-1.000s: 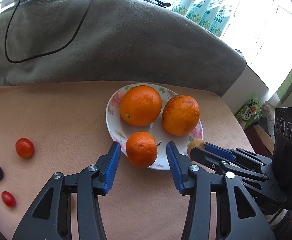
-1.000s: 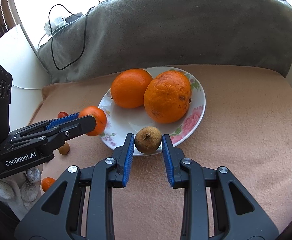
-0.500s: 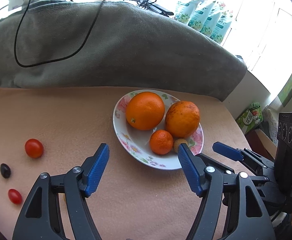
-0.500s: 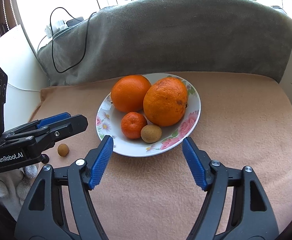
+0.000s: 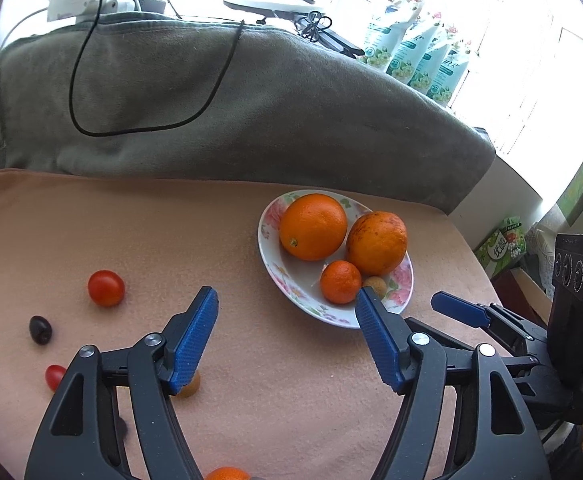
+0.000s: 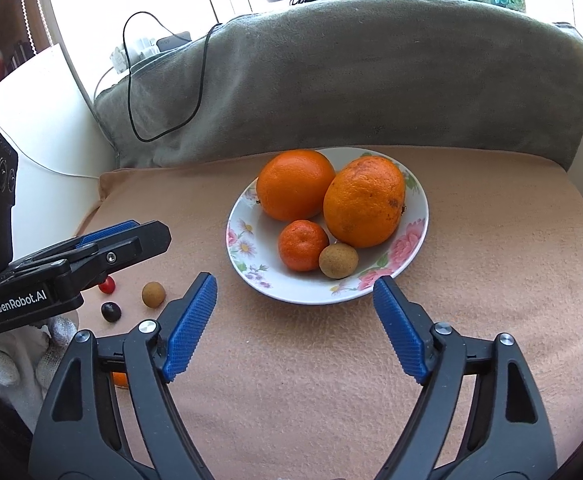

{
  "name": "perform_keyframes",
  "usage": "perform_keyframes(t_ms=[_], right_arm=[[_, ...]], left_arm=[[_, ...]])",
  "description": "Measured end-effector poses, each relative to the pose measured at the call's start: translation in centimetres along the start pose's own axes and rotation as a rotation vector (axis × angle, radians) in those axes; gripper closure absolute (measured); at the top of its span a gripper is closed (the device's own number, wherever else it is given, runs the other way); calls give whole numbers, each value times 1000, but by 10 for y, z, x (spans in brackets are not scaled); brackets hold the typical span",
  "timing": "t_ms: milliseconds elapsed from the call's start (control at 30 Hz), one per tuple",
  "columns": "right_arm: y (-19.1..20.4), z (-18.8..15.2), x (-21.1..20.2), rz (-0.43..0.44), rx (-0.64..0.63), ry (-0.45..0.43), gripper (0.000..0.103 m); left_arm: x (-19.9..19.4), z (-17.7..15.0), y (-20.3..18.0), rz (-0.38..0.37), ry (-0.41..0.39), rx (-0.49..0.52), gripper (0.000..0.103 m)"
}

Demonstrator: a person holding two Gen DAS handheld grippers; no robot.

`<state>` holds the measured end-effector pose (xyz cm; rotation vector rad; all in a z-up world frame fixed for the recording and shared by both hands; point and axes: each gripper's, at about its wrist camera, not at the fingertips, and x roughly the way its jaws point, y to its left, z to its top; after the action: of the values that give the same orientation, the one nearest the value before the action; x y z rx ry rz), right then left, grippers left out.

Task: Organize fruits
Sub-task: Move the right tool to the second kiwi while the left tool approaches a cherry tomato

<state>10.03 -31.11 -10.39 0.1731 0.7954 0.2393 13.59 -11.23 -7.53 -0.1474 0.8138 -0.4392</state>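
A floral plate point(image 5: 291, 284) point(image 6: 415, 236) holds two big oranges point(image 5: 313, 227) point(image 6: 363, 207), a small mandarin point(image 5: 340, 281) point(image 6: 302, 245) and a small brown fruit point(image 6: 338, 260) point(image 5: 375, 285). My left gripper point(image 5: 287, 334) is open and empty, left of and short of the plate. My right gripper point(image 6: 293, 328) is open and empty, just short of the plate. On the cloth to the left lie a cherry tomato point(image 5: 106, 288), a dark fruit point(image 5: 40, 330) point(image 6: 110, 311), a smaller tomato point(image 5: 54, 377) point(image 6: 106, 285) and a brown fruit point(image 6: 153, 294).
A grey blanket point(image 5: 219, 108) with a black cable point(image 5: 91, 80) rises behind the peach cloth point(image 5: 275, 400). Another small orange fruit point(image 5: 227, 473) lies at the near edge below my left gripper. Boxes point(image 5: 499, 246) stand off the cloth's right side.
Both grippers let go of the mandarin and the brown fruit on the plate, opened wide and drew back. The left gripper also swung left, bringing the loose fruits into view.
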Motion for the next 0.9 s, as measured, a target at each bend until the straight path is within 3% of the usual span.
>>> perform_keyframes(t_ms=[500,900], right_arm=[[30,1,6,88,-35,29,15],[67,3,29,157,-110,81,15]], left_arm=[[-41,-8,69,110,-55,-99,32],[-53,-35,129,197,-24,-196,32]])
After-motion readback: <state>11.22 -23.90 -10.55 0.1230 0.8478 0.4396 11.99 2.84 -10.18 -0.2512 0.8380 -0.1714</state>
